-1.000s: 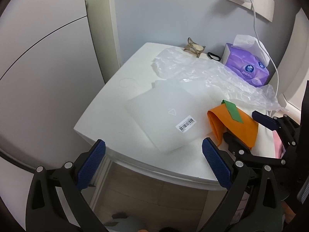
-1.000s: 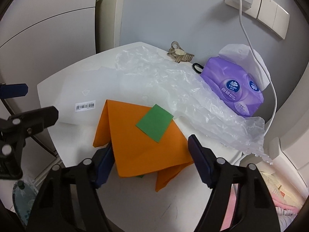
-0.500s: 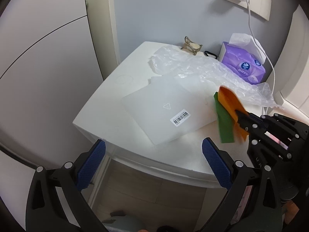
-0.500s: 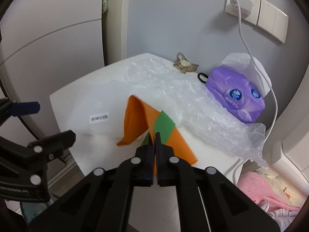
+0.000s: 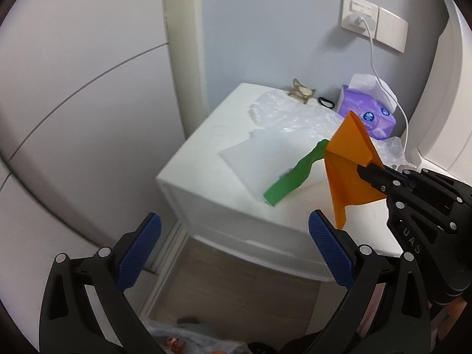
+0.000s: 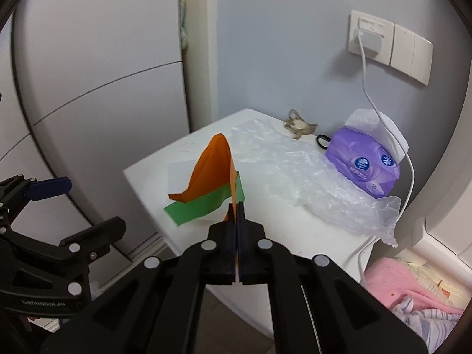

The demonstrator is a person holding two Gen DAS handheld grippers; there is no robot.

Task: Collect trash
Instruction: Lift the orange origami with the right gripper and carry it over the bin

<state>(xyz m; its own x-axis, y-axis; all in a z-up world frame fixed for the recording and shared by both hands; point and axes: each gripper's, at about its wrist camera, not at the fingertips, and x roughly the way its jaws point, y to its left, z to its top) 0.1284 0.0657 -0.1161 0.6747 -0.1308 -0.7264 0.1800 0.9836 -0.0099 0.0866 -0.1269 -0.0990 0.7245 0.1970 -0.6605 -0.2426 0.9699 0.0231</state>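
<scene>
My right gripper [image 6: 237, 206] [image 5: 364, 169] is shut on folded orange paper [image 6: 214, 171] [image 5: 349, 159] with a green paper strip [image 6: 203, 205] [image 5: 290, 177] hanging from it, both lifted above the white cabinet top [image 6: 295, 224] [image 5: 203, 138]. A flat white mailer bag with a barcode label [image 5: 256, 159] and crumpled clear plastic wrap [image 6: 298, 177] [image 5: 295, 118] lie on the cabinet. My left gripper [image 5: 233, 253] hovers open off the cabinet's near corner, with nothing between its blue pads [image 5: 138, 250].
A purple tissue pack [image 6: 364, 165] [image 5: 365, 115] stands at the back right, with a white charger cable [image 6: 365, 88] from the wall socket above. A small brownish clip [image 6: 298, 124] and a black hair tie [image 6: 323, 141] lie at the back. Pink cloth [image 6: 407, 280] is lower right.
The right gripper closed on the orange paper and lifted it with the green strip off the cabinet. Both grippers rose and drew back, so the cabinet looks smaller.
</scene>
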